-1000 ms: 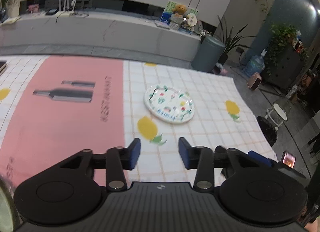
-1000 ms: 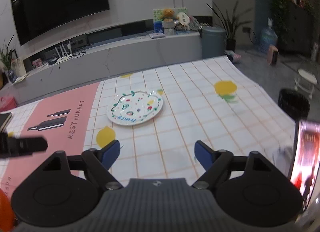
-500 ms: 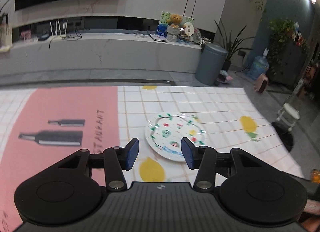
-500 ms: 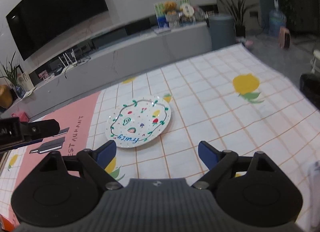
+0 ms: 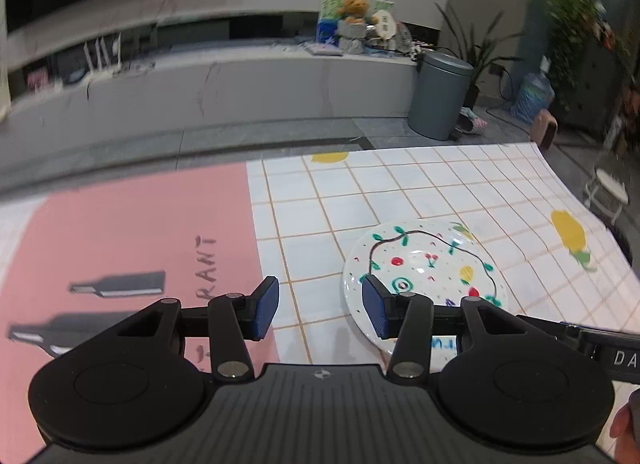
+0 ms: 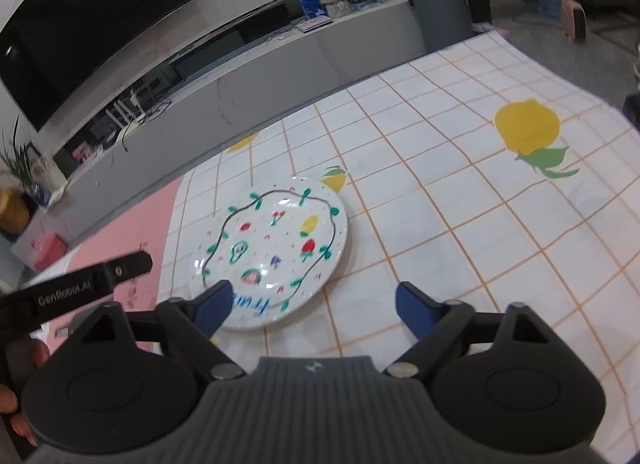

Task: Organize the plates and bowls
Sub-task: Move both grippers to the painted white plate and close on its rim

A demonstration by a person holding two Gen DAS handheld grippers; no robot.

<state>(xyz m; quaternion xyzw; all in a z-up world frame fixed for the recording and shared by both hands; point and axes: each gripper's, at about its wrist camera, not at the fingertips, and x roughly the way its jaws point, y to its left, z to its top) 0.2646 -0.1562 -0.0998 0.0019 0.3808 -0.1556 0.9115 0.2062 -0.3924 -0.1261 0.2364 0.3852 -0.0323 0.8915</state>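
A white plate (image 5: 428, 264) painted with fruit and a green vine lies flat on the checked tablecloth. It also shows in the right wrist view (image 6: 272, 248). My left gripper (image 5: 320, 310) is open and empty, just left of the plate's near rim, its right finger over the rim. My right gripper (image 6: 316, 304) is open wide and empty, at the plate's near right rim, its left finger over the rim. The left gripper's body (image 6: 76, 292) shows at the left of the right wrist view. No bowls are in view.
The tablecloth (image 5: 400, 192) has a pink panel (image 5: 120, 232) on the left and yellow lemon prints. Its far edge and right edge drop to the floor. A grey bin (image 5: 440, 96), a long low cabinet (image 5: 240, 80) and plants stand beyond.
Both grippers have moved forward and down toward the plate, which now sits right at their fingertips. The left gripper's fingers have opened wider. The plate has not moved.
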